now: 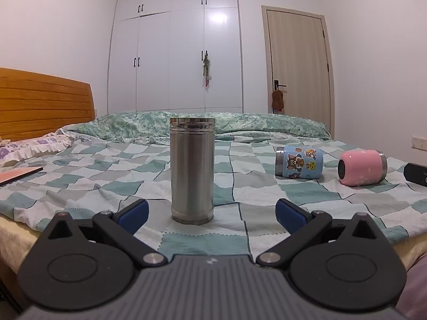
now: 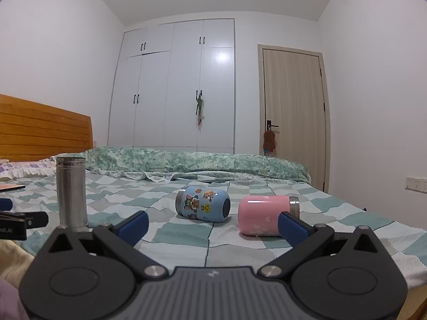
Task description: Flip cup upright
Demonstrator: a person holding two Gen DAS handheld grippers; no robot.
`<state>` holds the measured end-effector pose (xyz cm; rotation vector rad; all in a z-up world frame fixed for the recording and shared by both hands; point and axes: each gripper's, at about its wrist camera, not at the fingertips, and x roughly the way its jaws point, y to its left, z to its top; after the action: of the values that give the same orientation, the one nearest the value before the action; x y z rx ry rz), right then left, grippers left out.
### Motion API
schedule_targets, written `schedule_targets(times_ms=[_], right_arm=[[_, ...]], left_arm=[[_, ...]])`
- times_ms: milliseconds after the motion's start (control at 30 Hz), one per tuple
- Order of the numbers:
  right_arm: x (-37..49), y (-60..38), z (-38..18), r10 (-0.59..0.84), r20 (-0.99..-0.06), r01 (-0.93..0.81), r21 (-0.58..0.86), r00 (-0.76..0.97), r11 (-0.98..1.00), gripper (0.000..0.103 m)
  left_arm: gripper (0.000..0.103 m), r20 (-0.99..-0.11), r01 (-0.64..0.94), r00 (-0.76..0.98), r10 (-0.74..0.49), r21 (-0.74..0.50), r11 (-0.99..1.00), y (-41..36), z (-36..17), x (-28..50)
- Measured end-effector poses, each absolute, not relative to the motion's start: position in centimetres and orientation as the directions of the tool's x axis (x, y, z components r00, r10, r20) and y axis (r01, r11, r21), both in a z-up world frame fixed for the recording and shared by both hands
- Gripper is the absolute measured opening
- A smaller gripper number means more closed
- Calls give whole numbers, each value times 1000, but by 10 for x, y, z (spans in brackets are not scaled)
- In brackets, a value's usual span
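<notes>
A tall steel cup (image 1: pixel 192 170) stands upright on the checked bedspread (image 1: pixel 106 176), just beyond my open, empty left gripper (image 1: pixel 212 210). A blue cartoon-sticker cup (image 1: pixel 299 162) and a pink cup (image 1: pixel 361 168) lie on their sides to the right. In the right wrist view the steel cup (image 2: pixel 71 193) stands at the left, the blue cup (image 2: pixel 202 204) lies ahead and the pink cup (image 2: pixel 267 214) lies just beyond the right finger. My right gripper (image 2: pixel 213 222) is open and empty, short of both lying cups.
A wooden headboard (image 1: pixel 45 101) and pillows are at the left, a rolled green quilt (image 1: pixel 213 125) along the far side. A flat reddish book (image 1: pixel 18 174) lies at the left. The other gripper's tip (image 2: pixel 21 221) shows at the left edge. Wardrobe and door stand behind.
</notes>
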<state>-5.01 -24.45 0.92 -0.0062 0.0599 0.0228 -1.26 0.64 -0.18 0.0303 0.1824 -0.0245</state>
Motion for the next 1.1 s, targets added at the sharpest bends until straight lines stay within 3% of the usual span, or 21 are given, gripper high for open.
schedule_targets(times_ms=[1100], right_arm=[[-50,-243,9,26,-59,-27,-13,998,1000,103]], left_arm=[[103,-169,29,985,-24,30,999,6,-1,-15]])
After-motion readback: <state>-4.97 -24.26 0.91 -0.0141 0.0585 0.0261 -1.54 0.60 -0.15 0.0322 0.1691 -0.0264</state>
